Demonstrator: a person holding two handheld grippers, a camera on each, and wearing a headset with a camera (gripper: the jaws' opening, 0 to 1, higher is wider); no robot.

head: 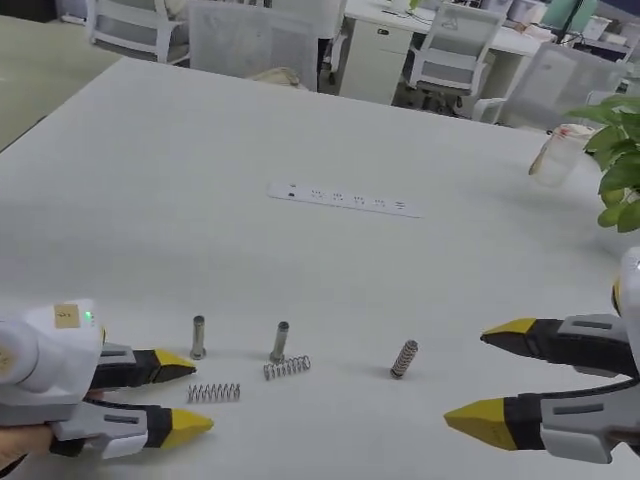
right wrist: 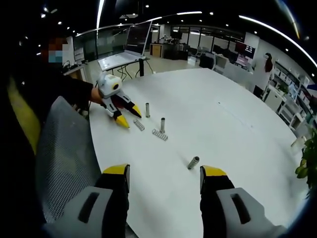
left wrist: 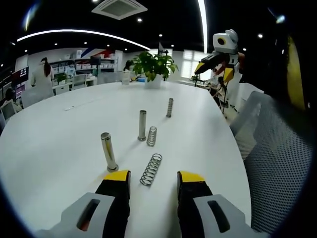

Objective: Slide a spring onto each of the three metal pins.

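my left gripper (head: 198, 396) is spread, and the loose spring (head: 214, 393) lies flat just off its tips, its long axis running along my jaws. the bare pin (head: 198, 337) stands upright just beside it. my right gripper (head: 467, 376), also spread, is well apart.

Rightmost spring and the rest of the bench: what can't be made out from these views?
Rightmost spring: too small in the head view and both gripper views to tell whether a pin stands inside it.
Right gripper: its body is cut off by the head view's right edge.
Power strip: its sockets are too small in the head view to read.
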